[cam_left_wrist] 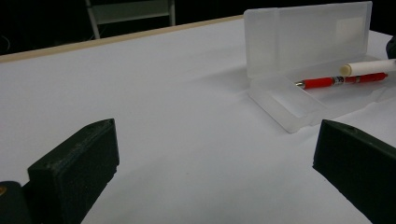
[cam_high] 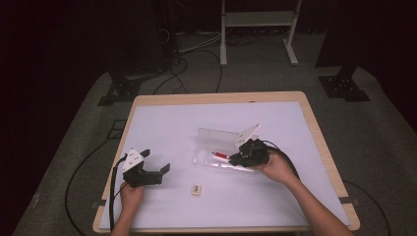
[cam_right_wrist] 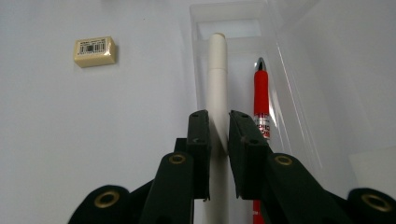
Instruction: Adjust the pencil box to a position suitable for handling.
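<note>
A clear plastic pencil case lies open mid-table, its lid standing up behind the tray. Inside it lies a red pen. My right gripper is shut on a white pen, held lengthwise over the case tray beside the red pen. A small cream eraser with a barcode label lies on the mat in front of the case. My left gripper rests at the table's left, open, nothing between its black fingers.
A white mat covers the wooden table. Cables trail from both grippers over the table edges. A white stand and dark equipment bases are on the floor beyond the table.
</note>
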Demonstrator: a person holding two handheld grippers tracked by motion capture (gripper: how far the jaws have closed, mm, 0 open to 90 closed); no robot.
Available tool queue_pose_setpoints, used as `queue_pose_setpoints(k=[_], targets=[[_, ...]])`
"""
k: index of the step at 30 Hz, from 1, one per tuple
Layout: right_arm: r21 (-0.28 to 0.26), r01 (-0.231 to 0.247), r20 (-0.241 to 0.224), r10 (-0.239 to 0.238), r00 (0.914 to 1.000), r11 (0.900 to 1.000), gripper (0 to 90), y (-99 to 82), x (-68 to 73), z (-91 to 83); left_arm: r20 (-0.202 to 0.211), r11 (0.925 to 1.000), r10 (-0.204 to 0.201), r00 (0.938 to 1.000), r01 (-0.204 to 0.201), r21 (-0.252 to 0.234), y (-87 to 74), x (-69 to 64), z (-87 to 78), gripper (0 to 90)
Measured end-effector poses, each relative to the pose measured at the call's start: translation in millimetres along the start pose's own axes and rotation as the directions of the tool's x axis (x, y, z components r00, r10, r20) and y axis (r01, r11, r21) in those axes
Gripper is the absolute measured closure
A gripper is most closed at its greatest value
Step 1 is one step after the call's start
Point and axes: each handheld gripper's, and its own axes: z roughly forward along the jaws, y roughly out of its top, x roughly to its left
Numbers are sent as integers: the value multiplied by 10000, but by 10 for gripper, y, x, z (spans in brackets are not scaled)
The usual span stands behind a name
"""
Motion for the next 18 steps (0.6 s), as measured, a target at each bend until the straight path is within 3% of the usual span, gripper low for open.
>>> queue_pose_setpoints(k=[18], targets=[[106, -227, -22, 227, 9997, 9997, 780, -22, -52, 95, -3, 10000, -13, 10000, 13, -9, 0, 0, 1, 0]])
